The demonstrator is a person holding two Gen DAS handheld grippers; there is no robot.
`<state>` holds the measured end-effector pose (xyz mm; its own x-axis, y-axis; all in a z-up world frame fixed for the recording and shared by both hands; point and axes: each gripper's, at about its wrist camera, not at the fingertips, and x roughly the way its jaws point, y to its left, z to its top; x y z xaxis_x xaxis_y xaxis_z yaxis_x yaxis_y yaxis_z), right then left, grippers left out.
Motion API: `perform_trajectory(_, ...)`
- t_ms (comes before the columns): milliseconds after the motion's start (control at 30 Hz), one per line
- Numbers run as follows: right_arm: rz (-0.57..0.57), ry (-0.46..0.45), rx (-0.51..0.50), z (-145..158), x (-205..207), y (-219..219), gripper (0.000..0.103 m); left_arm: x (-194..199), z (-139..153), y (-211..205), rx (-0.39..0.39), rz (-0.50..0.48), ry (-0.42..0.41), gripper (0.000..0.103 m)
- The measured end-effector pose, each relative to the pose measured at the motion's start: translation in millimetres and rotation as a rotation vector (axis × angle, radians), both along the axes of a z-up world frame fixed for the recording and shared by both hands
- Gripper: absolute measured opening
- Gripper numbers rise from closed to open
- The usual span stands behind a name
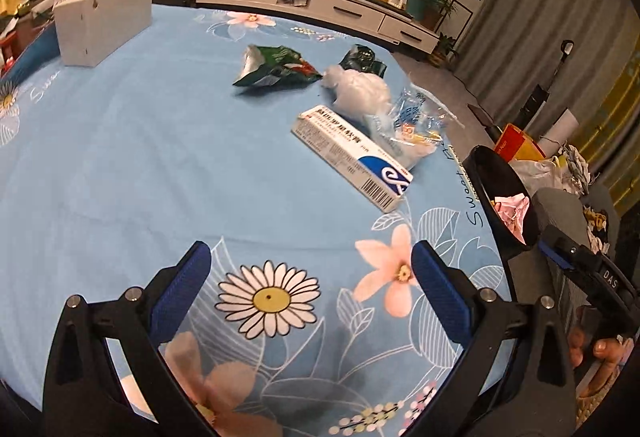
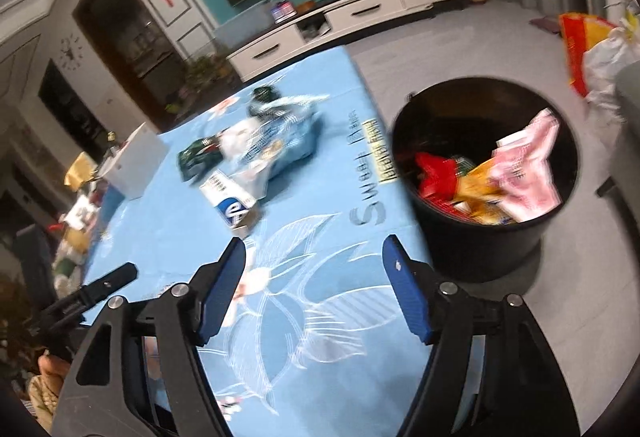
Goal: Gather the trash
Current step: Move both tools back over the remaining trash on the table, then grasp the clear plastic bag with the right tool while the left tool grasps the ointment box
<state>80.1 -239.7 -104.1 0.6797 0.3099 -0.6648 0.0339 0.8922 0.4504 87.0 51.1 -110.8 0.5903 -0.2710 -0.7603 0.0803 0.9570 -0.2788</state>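
Trash lies on the blue flowered tablecloth [image 1: 120, 157]: a white and blue carton [image 1: 352, 153], a green snack wrapper [image 1: 276, 67], a dark green wrapper [image 1: 362, 59], a crumpled white bag [image 1: 360, 89] and clear plastic packaging [image 1: 412, 117]. My left gripper [image 1: 310, 261] hovers open and empty over the cloth, short of the carton. In the right wrist view the carton [image 2: 232, 205] and the wrappers [image 2: 276, 133] lie ahead to the left. A black bin [image 2: 480, 173] beside the table holds pink, red and yellow wrappers. My right gripper [image 2: 314, 257] is open and empty above the table's edge.
A white box [image 1: 100, 21] stands at the table's far left, with clutter past it. The bin [image 1: 500, 193] sits off the table's right edge. Bags [image 1: 536, 165] lie on the floor beyond it. A white TV cabinet [image 1: 320, 5] runs along the far wall.
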Motion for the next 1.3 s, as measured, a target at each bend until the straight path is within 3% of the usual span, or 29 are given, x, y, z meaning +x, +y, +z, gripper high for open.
perform_trajectory(400, 0.050, 0.051, 0.146, -25, 35, 19, 0.070, 17, -19, -3, 0.006, 0.019, 0.064, 0.100)
perform_trajectory(567, 0.037, 0.039, 0.230, -29, 76, 21, 0.070, 33, -29, -7, -0.004, 0.013, 0.085, 0.100)
perform_trajectory(800, -0.008, 0.095, 0.362, -53, 125, 16, 0.067, 50, -33, -12, -0.005, 0.001, 0.087, 0.100)
perform_trajectory(867, -0.003, 0.112, 0.375, -60, 134, 18, 0.062, 55, -34, -14, -0.004, -0.002, 0.087, 0.100)
perform_trajectory(1133, 0.050, 0.111, 0.406, -65, 142, 22, 0.009, 67, -33, -22, -0.006, -0.018, 0.085, 0.100)
perform_trajectory(1200, 0.055, 0.091, 0.407, -61, 140, 21, 0.002, 69, -33, -25, -0.005, -0.024, 0.086, 0.100)
perform_trajectory(1300, 0.055, 0.048, 0.373, -49, 131, 19, 0.001, 69, -32, -29, -0.003, -0.027, 0.089, 0.100)
